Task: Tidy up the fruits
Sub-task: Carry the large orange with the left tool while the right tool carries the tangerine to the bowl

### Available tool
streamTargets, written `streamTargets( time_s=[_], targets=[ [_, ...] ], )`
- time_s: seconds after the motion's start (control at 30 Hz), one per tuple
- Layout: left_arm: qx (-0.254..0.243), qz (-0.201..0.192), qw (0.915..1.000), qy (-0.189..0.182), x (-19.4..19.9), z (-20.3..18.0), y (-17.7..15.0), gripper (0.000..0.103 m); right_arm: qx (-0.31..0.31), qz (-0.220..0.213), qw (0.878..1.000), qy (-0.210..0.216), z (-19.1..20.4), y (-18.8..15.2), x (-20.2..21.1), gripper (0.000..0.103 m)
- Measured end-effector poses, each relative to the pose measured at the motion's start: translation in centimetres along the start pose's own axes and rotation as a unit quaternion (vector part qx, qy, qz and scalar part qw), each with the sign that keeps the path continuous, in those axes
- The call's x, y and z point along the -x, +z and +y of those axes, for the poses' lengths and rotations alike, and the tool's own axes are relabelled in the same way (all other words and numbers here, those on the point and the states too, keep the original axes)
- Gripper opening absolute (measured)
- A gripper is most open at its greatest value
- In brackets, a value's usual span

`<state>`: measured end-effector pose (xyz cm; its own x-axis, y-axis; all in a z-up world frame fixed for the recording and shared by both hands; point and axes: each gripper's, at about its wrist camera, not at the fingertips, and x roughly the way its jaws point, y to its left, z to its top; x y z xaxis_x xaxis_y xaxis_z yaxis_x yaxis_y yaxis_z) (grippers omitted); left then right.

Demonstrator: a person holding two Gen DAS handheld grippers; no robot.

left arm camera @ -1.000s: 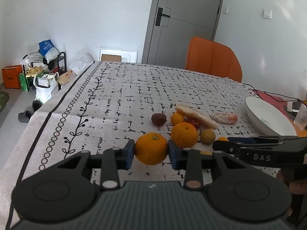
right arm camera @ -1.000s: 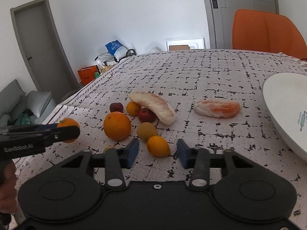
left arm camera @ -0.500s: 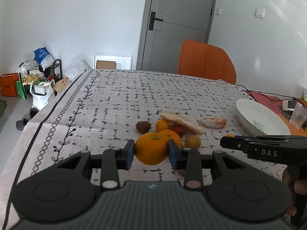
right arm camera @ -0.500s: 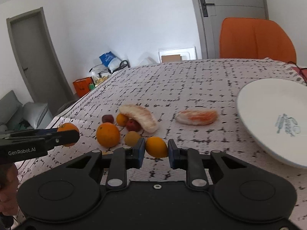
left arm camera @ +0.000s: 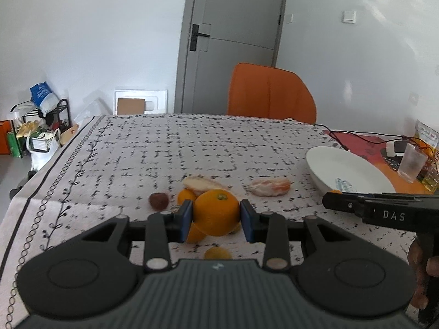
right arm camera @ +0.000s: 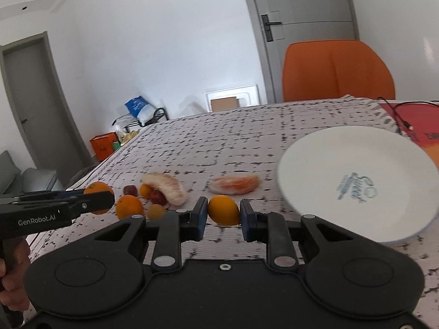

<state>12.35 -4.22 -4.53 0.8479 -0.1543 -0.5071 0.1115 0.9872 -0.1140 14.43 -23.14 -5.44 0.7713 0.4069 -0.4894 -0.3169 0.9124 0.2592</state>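
Note:
My left gripper (left arm camera: 216, 220) is shut on a large orange (left arm camera: 216, 212), held above the patterned tablecloth. My right gripper (right arm camera: 222, 215) is shut on a small orange (right arm camera: 223, 209), lifted just left of the white plate (right arm camera: 356, 164). On the cloth lie a second large orange (right arm camera: 129, 205), a yellow-green fruit (right arm camera: 155, 211), a red fruit (right arm camera: 157, 196), a dark plum (left arm camera: 158, 200), a small orange (left arm camera: 186, 196), a peeled pomelo wedge (right arm camera: 167, 187) and a peeled citrus piece (right arm camera: 236, 183). Another small yellow fruit (left arm camera: 217, 253) lies close under the left gripper.
An orange chair (left arm camera: 270, 94) stands at the table's far edge. Right of the plate (left arm camera: 345, 172) are a plastic cup (left arm camera: 411, 161), cables and a red mat. A rack with bags (left arm camera: 41, 126) stands on the floor at the left.
The right gripper shut on the small orange and lifted it toward the plate. The left gripper rose with its large orange and shifted right. Both views tilted up.

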Motion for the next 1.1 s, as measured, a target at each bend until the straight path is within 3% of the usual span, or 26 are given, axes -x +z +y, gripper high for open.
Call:
streamTargets(
  time_s=[1.1],
  targets=[
    [-0.059,0.000,0.9965,-0.059,-4.9,-9.6,2.3,0.036,-0.058,-0.035,0.996,-0.064,-8.5,-0.2,3.0,0.023]
  ],
)
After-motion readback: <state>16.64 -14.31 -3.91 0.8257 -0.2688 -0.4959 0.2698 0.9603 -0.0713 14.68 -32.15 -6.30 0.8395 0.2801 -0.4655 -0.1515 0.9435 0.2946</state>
